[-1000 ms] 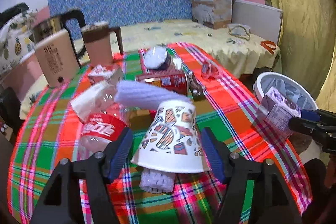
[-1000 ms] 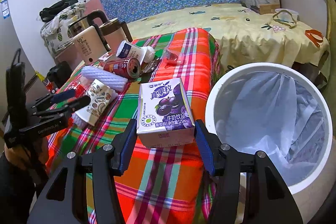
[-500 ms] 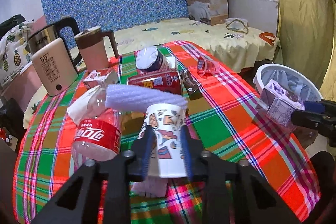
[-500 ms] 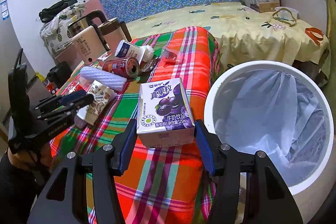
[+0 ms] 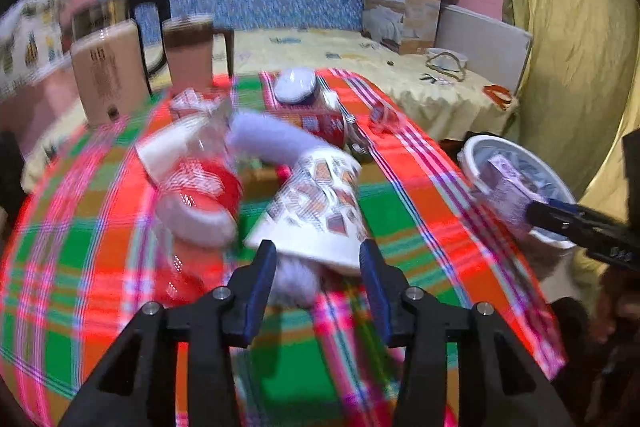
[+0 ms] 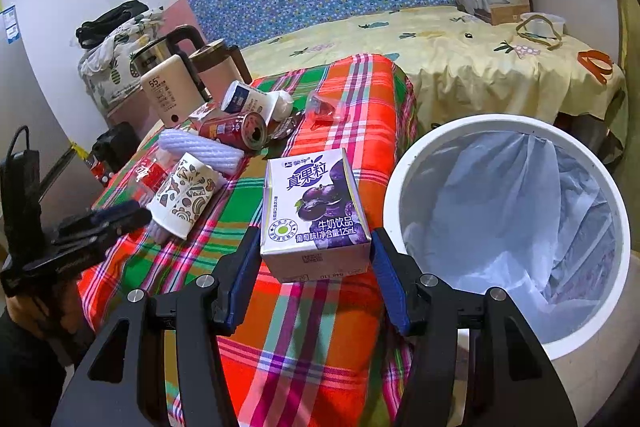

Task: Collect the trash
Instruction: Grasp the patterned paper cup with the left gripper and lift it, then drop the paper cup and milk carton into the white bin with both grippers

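1. Two claws are at work: the right claw (image 6: pixel 313 263) is clamped on the milk carton (image 6: pixel 314 211), just beside the bin (image 6: pixel 508 227) and not yet over it.
2. Left claw (image 5: pixel 318 277) has just been opening; its jaws stand apart at the rim of the paper cup (image 5: pixel 316 205), lying on the table (image 5: pixel 404 163).
3. Risk: released here, the carton would likely miss the bin.
4. Risk: another squeeze may crush the cup or make it slip.

One paper cup (image 6: pixel 185 195) — one milk carton (image 6: pixel 314 211) — two kettles (image 6: pixel 168 95)
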The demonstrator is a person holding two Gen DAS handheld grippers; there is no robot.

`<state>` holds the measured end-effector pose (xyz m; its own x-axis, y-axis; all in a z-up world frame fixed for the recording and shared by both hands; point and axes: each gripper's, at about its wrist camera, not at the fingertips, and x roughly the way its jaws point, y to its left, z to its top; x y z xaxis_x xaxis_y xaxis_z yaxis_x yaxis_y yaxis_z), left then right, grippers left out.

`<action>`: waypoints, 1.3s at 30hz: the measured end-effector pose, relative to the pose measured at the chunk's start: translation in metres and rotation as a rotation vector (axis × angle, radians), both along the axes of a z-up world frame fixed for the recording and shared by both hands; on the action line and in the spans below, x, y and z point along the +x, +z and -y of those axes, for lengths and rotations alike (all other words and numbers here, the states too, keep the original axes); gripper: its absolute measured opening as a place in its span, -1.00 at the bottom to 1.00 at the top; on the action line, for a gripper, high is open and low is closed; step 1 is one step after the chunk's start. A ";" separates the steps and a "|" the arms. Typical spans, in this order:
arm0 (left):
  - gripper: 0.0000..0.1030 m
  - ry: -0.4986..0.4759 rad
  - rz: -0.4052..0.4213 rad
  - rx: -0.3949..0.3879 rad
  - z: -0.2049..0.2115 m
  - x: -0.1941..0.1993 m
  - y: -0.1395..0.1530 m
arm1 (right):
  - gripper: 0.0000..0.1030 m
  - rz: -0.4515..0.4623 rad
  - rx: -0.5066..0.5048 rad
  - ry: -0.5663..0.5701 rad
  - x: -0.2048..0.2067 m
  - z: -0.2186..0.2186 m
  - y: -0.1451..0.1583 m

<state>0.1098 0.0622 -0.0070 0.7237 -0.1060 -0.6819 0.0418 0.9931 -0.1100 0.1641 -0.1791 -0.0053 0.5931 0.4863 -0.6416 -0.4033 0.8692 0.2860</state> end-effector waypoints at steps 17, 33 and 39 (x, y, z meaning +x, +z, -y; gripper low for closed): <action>0.09 0.078 -0.046 -0.269 -0.021 0.034 -0.014 | 0.10 -0.006 -0.017 -0.004 0.000 -0.002 -0.001; -0.74 -0.079 0.075 -0.106 0.043 0.034 0.013 | 0.10 0.008 -0.023 -0.039 -0.004 0.012 0.003; -0.74 -0.160 0.099 -0.118 0.073 0.038 0.027 | 0.10 0.015 -0.032 -0.092 -0.003 0.030 0.004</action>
<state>0.1483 -0.0104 0.0197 0.7539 -0.3001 -0.5845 0.2144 0.9533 -0.2129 0.1614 -0.2091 -0.0018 0.6443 0.4084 -0.6466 -0.3250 0.9115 0.2518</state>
